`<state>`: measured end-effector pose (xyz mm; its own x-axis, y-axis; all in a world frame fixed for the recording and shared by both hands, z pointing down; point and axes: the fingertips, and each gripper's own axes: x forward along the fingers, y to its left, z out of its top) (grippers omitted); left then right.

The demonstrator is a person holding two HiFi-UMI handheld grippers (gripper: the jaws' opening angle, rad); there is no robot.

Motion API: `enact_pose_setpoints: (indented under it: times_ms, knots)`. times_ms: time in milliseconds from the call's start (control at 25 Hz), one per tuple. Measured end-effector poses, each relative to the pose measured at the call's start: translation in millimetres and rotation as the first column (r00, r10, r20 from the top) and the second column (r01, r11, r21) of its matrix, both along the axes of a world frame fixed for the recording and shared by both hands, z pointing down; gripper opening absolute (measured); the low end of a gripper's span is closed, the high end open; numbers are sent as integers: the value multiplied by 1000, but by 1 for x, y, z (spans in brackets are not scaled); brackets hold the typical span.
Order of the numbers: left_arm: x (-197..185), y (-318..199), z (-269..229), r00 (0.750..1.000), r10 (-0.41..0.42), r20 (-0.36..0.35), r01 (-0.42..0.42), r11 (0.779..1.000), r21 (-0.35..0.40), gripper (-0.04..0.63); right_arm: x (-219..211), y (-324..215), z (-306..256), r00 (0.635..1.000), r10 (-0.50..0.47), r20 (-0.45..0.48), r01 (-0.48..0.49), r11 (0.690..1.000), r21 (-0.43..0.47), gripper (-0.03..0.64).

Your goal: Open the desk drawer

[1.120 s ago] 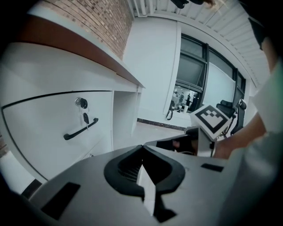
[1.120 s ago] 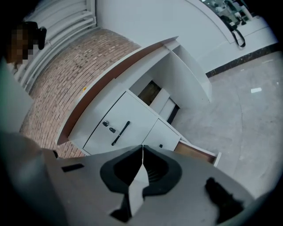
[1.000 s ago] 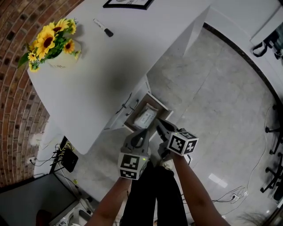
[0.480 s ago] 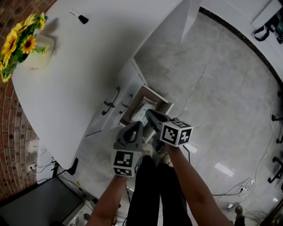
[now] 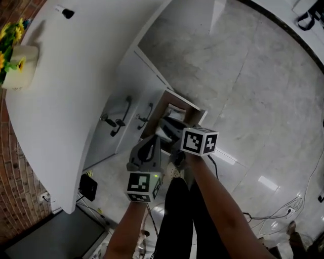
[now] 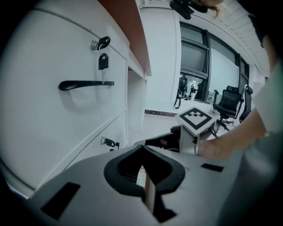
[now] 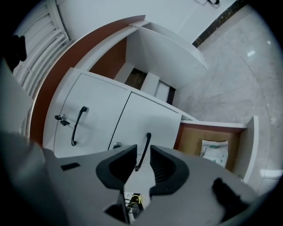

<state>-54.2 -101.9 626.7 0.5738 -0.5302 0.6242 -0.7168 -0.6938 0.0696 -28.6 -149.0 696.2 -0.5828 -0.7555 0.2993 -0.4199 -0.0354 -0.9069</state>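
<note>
Under the white desk [image 5: 66, 101] stands a white drawer unit. Its bottom drawer [image 5: 190, 107] is pulled out, with a white packet [image 7: 215, 151] inside on the brown floor. The drawer above it [image 7: 146, 119] is closed and has a black handle [image 7: 144, 148] and a lock. My right gripper [image 7: 142, 152] is level with that handle, its jaws opening; the handle shows through the gap, untouched. My left gripper [image 6: 140, 148] is shut on nothing and hangs beside the top drawer's handle [image 6: 86, 84]. In the head view the left gripper [image 5: 152, 142] and right gripper [image 5: 169, 126] hover close together before the unit.
Keys hang in the top drawer's lock [image 6: 101, 45]. A vase of sunflowers [image 5: 15, 53] and a marker pen [image 5: 65, 12] sit on the desk. A black box [image 5: 88, 186] and cables [image 5: 273, 215] lie on the marble floor. Office chairs [image 6: 230, 103] stand far off.
Both grippers have sunk toward the drawer fronts. The head view has swung, pushing the flowers to the left edge. The right jaws, shut before, now stand apart.
</note>
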Motion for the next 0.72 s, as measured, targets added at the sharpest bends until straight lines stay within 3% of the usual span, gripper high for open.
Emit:
enact_pose_setpoints:
  times_ms: [240,720]
  knots:
    - [-17,-5,13,999,-9,37,9,1000,-14,8,-15,-26,9,998,11,66,-11,1000,-1,112]
    - [-19,-13,32,999,-18,38,19,999,-28,8,-42,-48,40,992,0,129,11,997,-81,126]
